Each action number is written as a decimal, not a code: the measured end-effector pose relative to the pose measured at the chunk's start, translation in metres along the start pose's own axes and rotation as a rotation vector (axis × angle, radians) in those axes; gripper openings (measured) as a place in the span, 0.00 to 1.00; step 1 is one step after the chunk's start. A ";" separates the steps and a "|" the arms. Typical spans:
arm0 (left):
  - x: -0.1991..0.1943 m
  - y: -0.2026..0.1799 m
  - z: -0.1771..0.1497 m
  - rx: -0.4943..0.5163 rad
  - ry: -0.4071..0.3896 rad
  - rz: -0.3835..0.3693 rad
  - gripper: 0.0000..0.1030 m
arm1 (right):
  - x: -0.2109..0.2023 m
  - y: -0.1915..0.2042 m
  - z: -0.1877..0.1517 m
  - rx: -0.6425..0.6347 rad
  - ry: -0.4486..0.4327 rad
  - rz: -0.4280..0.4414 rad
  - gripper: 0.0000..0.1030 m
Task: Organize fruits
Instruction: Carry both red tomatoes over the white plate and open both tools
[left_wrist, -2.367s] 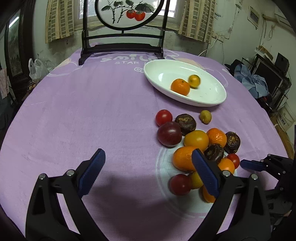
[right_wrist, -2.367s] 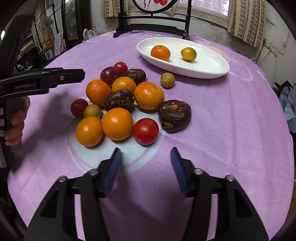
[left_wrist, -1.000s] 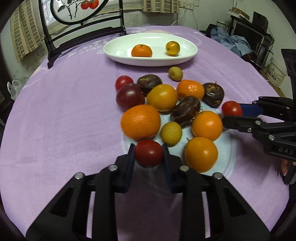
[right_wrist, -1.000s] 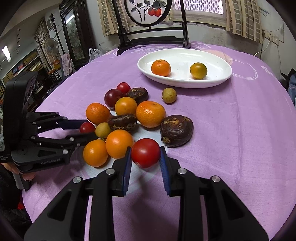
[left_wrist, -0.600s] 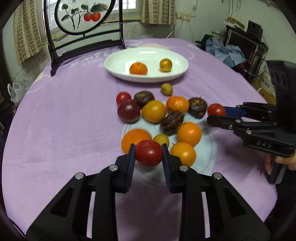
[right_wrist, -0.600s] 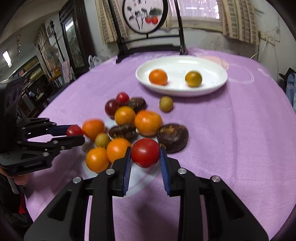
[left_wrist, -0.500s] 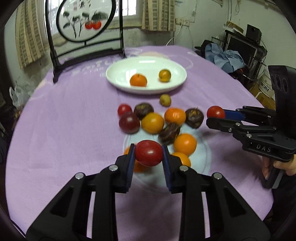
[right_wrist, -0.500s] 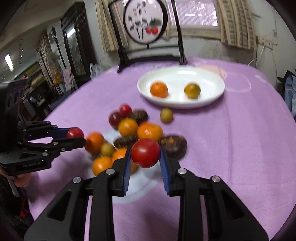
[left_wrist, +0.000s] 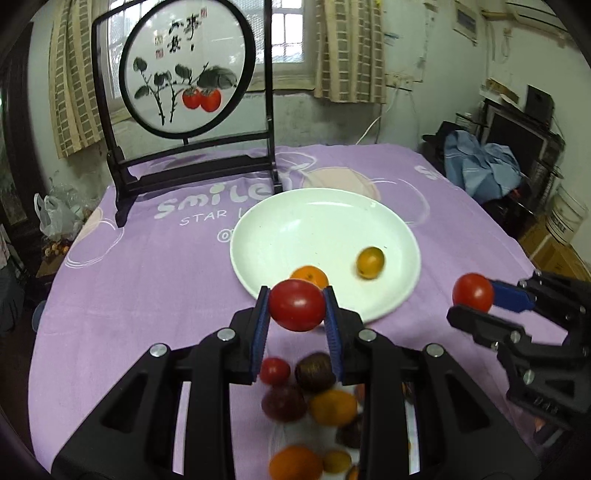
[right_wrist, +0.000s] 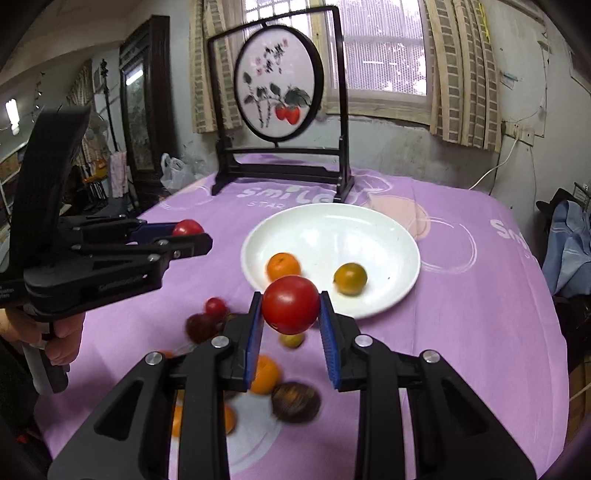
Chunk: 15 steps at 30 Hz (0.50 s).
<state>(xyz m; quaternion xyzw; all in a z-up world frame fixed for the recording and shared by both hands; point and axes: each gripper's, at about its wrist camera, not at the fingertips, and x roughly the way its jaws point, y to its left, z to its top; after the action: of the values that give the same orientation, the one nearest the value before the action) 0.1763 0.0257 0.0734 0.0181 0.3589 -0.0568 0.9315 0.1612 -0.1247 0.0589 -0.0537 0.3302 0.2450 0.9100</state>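
Note:
My left gripper (left_wrist: 296, 314) is shut on a dark red tomato (left_wrist: 296, 304), held in the air just short of the white plate (left_wrist: 280, 229). My right gripper (right_wrist: 290, 312) is shut on a bright red tomato (right_wrist: 290, 304), also raised near the plate (right_wrist: 384, 229). The plate holds an orange (left_wrist: 309, 275) and a yellow-green fruit (left_wrist: 370, 262). The right gripper with its tomato (left_wrist: 472, 292) shows at the right of the left wrist view; the left gripper with its tomato (right_wrist: 187, 227) shows at the left of the right wrist view. The other fruits (left_wrist: 314, 402) lie below, blurred.
A round painted screen on a black stand (left_wrist: 188, 92) stands at the table's far side behind the plate. The purple tablecloth (left_wrist: 147, 258) covers the table. A chair with blue clothes (left_wrist: 480, 166) is at the right, off the table.
Both grippers closed on tomatoes from the pile, lifted them, and moved forward toward the plate. The pile has dropped to the bottom of both views.

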 end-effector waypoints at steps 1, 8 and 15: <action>0.010 0.002 0.004 -0.008 0.012 0.007 0.28 | 0.008 -0.003 0.001 0.007 0.018 0.000 0.29; 0.078 0.014 0.013 -0.059 0.112 0.033 0.28 | 0.073 -0.023 0.002 0.073 0.138 -0.009 0.29; 0.110 0.024 0.021 -0.130 0.141 0.038 0.41 | 0.098 -0.026 0.001 0.094 0.196 -0.020 0.34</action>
<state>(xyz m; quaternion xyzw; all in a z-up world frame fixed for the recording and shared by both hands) 0.2745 0.0376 0.0149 -0.0315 0.4262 -0.0143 0.9040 0.2390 -0.1068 -0.0036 -0.0381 0.4283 0.2137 0.8772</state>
